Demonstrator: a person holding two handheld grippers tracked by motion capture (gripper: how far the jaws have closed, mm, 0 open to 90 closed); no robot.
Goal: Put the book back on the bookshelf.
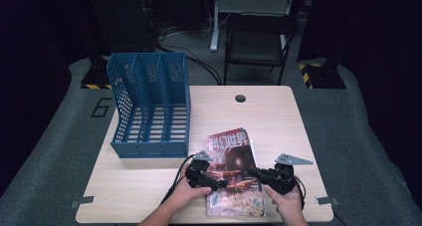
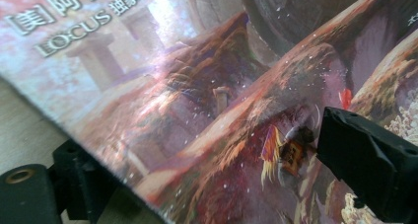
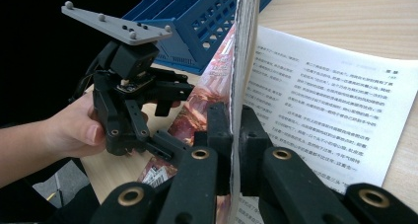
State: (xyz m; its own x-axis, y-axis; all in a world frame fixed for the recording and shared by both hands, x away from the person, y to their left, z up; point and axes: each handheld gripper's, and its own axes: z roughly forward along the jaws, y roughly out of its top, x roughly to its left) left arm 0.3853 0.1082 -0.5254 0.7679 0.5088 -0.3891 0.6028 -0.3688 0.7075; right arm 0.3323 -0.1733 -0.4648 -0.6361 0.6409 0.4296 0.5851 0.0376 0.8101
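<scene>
A magazine (image 1: 233, 149) with a red illustrated cover lies at the front middle of the wooden table (image 1: 278, 116). My right gripper (image 1: 254, 173) is shut on the magazine's right edge; in the right gripper view that gripper (image 3: 230, 128) pinches the lifted cover (image 3: 244, 46) edge-on, above a printed white page (image 3: 325, 100). My left gripper (image 1: 219, 182) is at the magazine's left edge. In the left gripper view it (image 2: 207, 169) stands open, one jaw under the cover (image 2: 197, 86) and the other above it. The same gripper (image 3: 165, 118) faces me in the right gripper view, held by a hand.
A blue three-slot file rack (image 1: 149, 106) stands on the table's left side, just beyond the left gripper, its mesh wall (image 3: 207, 21) close behind the magazine. A cable hole (image 1: 240, 98) sits near the far edge. A dark chair (image 1: 259, 42) stands beyond the table.
</scene>
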